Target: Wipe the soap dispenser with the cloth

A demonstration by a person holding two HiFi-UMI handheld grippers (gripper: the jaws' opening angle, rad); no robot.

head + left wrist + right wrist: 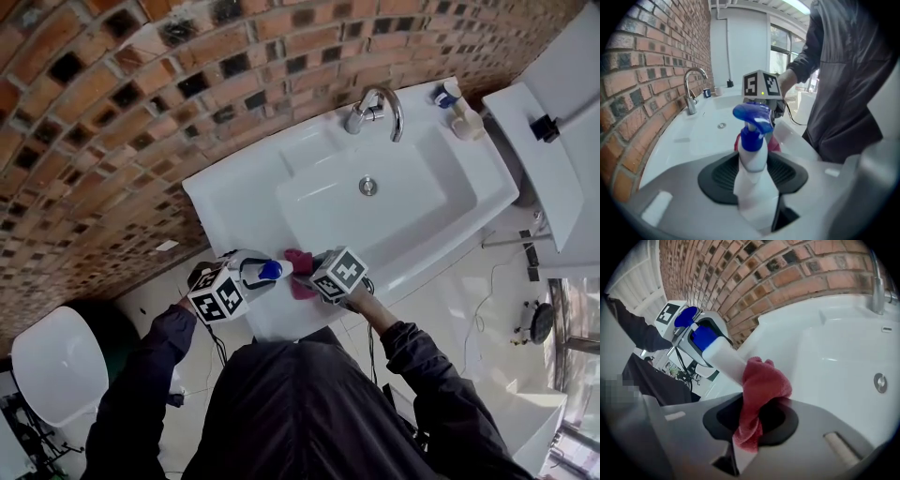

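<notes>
Near the sink's (pixel 441 217) front edge, left gripper (pixel 752 177) jaws are clamping the soap dispenser (pixel 752 154); right gripper (pixel 750 423) jaws are pinching the cloth (pixel 763 380) against it.

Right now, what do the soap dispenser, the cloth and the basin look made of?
The soap dispenser: likely plastic, smooth matte white body, glossy blue pump.
The cloth: soft red fabric, fuzzy nap, limp folds.
The basin: probably glazed ceramic, white with sharp reflections.

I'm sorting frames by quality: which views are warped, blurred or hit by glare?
Head view: sharp, evenly lit, brick wall bowed by the lens. Left gripper view: fisheye with dark corners, soap dispenser soft up close, windows bright. Right gripper view: dark corners, cloth crisp, sheen on the sink.
</notes>
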